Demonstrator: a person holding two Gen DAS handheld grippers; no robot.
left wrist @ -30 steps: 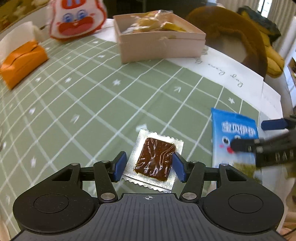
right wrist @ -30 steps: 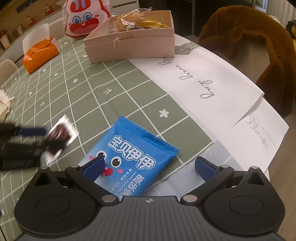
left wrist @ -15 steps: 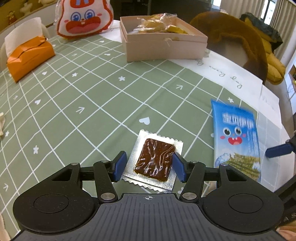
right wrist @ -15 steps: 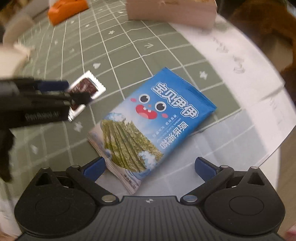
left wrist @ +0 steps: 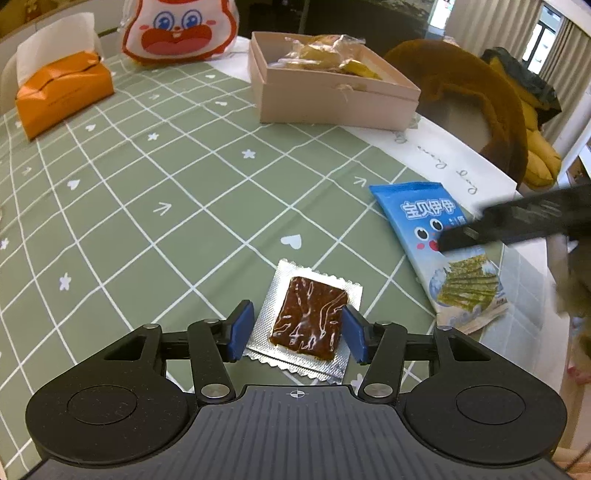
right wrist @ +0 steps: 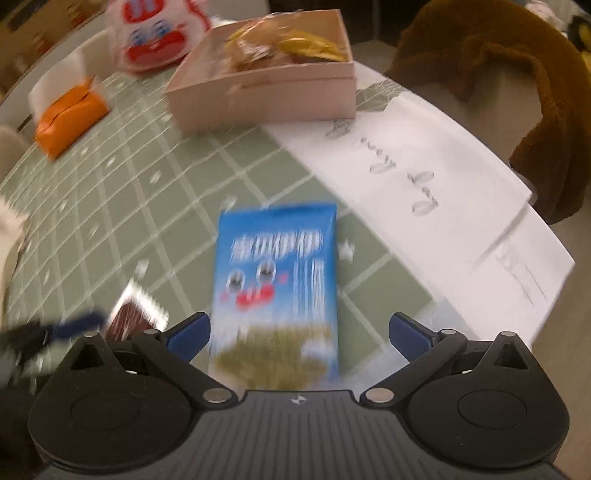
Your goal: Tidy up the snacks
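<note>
A brown snack in a silver foil packet [left wrist: 308,317] lies flat on the green checked tablecloth [left wrist: 166,177]. My left gripper [left wrist: 297,332] straddles it, and its jaws are closing with the blue pads just at the foil's edges. A blue seaweed packet [right wrist: 277,280] lies lengthwise between the wide-open fingers of my right gripper [right wrist: 299,332]; this view is blurred by motion. The same blue seaweed packet [left wrist: 436,243] shows in the left wrist view, with a dark finger [left wrist: 480,229] of the right gripper over it. A pink box [left wrist: 332,107] holding wrapped snacks stands at the back.
An orange tissue pouch [left wrist: 62,92] and a rabbit-face bag [left wrist: 181,29] sit at the far left. White lettered paper [right wrist: 424,166] covers the table's right side, near its edge. A brown coat [left wrist: 480,92] hangs over a chair behind it.
My left gripper's pads have drawn closer to the foil packet. My right gripper has swung round, so the blue packet now lies straight between its fingers.
</note>
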